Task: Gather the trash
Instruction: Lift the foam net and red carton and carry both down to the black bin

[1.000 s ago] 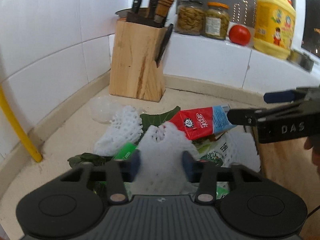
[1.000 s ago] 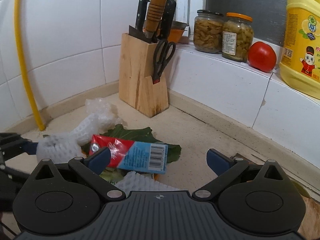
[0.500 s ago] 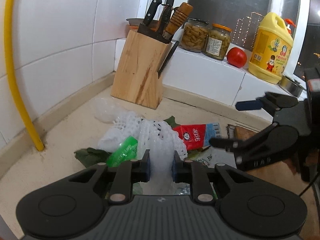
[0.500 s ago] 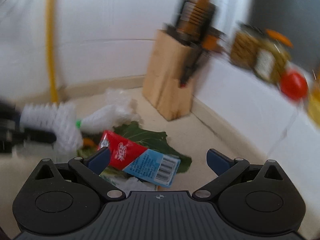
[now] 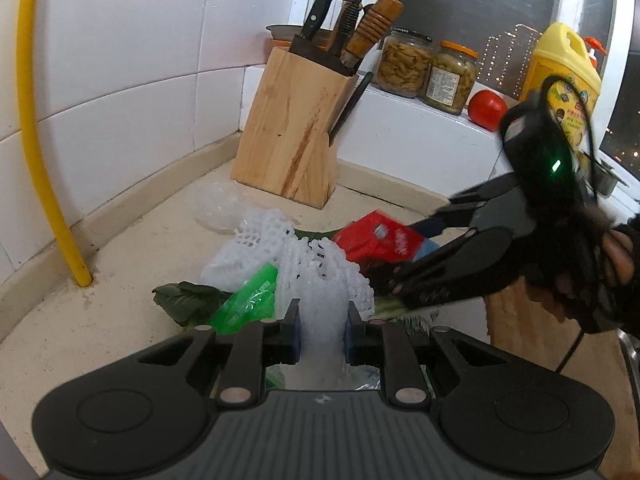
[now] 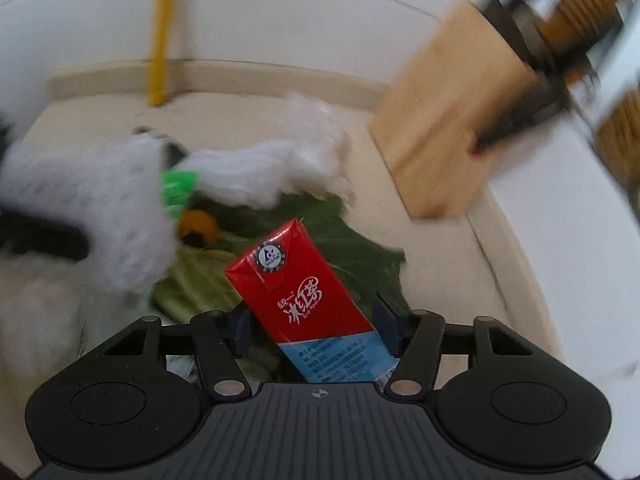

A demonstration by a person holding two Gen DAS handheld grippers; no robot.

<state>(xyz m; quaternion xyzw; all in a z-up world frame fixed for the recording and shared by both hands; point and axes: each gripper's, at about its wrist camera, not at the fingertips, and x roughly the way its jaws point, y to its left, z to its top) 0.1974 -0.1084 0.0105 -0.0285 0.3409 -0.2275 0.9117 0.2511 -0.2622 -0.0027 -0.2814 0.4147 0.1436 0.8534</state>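
Note:
A pile of trash lies on the beige counter (image 5: 80, 320). In it are white foam nets, a green wrapper (image 5: 252, 300), leaves (image 6: 360, 252) and a red and blue drink carton (image 6: 304, 292). My left gripper (image 5: 320, 336) is shut on one white foam net (image 5: 316, 280) at the near side of the pile. My right gripper (image 6: 312, 328) points down over the carton. Its jaws are closing with the carton between them, and a small gap shows at the left pad. In the left wrist view the right gripper (image 5: 408, 254) straddles the carton (image 5: 372, 236).
A wooden knife block (image 5: 288, 140) stands in the corner behind the pile, and a yellow pipe (image 5: 44, 140) runs down the left wall. Jars (image 5: 404, 64), a tomato (image 5: 486, 110) and a yellow bottle (image 5: 560, 64) line the ledge. A wooden board (image 5: 532, 332) lies at the right.
My left gripper closed on the foam net. My right gripper rolled, swung down onto the carton, and its jaws narrowed around it.

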